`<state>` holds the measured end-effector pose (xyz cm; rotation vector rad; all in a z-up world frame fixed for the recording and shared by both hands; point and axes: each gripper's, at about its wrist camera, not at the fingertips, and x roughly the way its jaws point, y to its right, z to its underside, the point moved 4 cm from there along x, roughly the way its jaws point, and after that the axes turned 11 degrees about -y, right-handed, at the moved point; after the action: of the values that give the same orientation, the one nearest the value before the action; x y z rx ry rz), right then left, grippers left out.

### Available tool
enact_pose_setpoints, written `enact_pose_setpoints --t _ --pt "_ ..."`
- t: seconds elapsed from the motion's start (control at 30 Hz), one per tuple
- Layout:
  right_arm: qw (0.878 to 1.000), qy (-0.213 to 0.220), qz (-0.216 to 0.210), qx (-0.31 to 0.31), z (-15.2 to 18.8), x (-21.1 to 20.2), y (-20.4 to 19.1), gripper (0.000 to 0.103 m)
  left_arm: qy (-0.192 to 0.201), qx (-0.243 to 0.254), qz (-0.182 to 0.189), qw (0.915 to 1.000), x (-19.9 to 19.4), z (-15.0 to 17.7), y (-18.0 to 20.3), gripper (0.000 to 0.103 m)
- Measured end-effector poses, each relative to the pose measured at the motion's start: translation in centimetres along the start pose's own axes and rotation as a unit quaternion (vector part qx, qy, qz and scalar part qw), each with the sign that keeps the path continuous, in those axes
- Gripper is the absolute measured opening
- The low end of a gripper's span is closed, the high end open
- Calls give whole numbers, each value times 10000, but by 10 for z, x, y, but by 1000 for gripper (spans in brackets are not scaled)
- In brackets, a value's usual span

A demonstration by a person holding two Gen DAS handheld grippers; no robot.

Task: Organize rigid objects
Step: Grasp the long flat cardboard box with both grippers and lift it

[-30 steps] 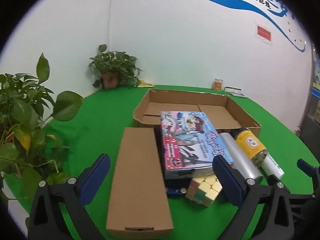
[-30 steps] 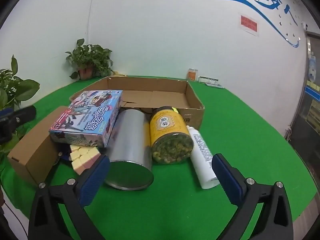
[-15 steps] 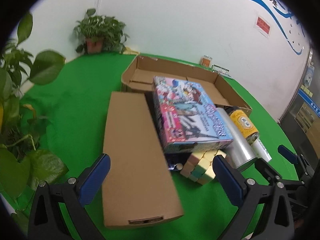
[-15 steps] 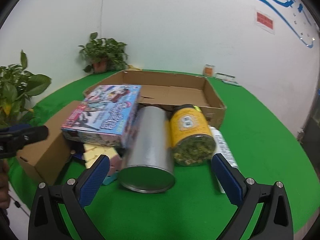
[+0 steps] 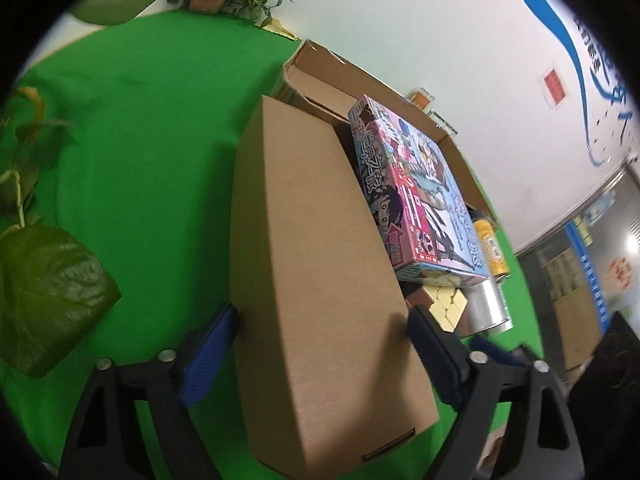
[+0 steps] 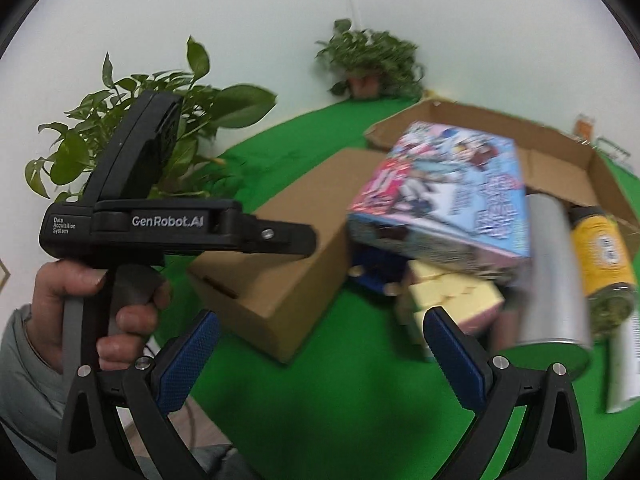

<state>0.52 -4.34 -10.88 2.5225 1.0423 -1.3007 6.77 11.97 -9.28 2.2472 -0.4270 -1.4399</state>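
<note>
The left gripper (image 5: 322, 330) has its jaws spread on either side of the near end of the long cardboard box (image 5: 320, 264); the blue left pad (image 5: 208, 354) sits just beside one long wall and the other pad is at the opposite wall, but whether they already press the card or only bracket it cannot be told from here. The box lies flat on the green table (image 5: 152, 128), running straight away from the jaws, and its far end reaches the open tray box (image 5: 316, 68). Beyond the right-hand jaw lies the colourful game box (image 5: 412, 200), propped over a yellow puzzle cube (image 5: 444, 306), with a silver can (image 5: 488, 306) and a yellow jar (image 5: 490, 246) further right. The cardboard box looks stiff but thin-walled and probably light; its matte card should give the pads good friction, though a hard squeeze could dent the walls. Because it is long, a hold at the very end would likely let the far end sag or swing, so a hold nearer the middle of the long walls seems wiser. The right gripper (image 6: 320, 354) hangs with its jaws wide apart and nothing between them, over bare green cloth, the corner of the cardboard box just ahead of its left jaw and the cube just ahead of its right jaw. In that view a hand (image 6: 100, 304) grips the handle of the left tool.
</note>
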Motion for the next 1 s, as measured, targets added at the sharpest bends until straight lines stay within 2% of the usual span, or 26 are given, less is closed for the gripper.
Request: enact_pose_setpoints --t 0.17,0.27,0.33,0.47,0.6,1.0 --pt "9979 -412 -495 -25 -18 39 -30 98 -192 -129 363 9991 -6 8 -10 73" --pt "9954 -577 -754 115 -27 50 -35 97 -370 -236 596 9973 -5 13 -17 73" --pt "9945 -681 -780 184 -33 56 -38 95 -406 -265 666 9966 -4 12 -20 74" --pt "9947 -871 -521 193 -46 65 -47 95 -441 -293 665 9964 1 8 -28 78" --pt "9933 -1053 -395 282 -51 73 -54 95 -603 -484 831 9935 7 9 -36 82" --pt "9958 -816 -267 329 -66 64 -57 92 -467 -78 556 9973 -15 11 -19 82"
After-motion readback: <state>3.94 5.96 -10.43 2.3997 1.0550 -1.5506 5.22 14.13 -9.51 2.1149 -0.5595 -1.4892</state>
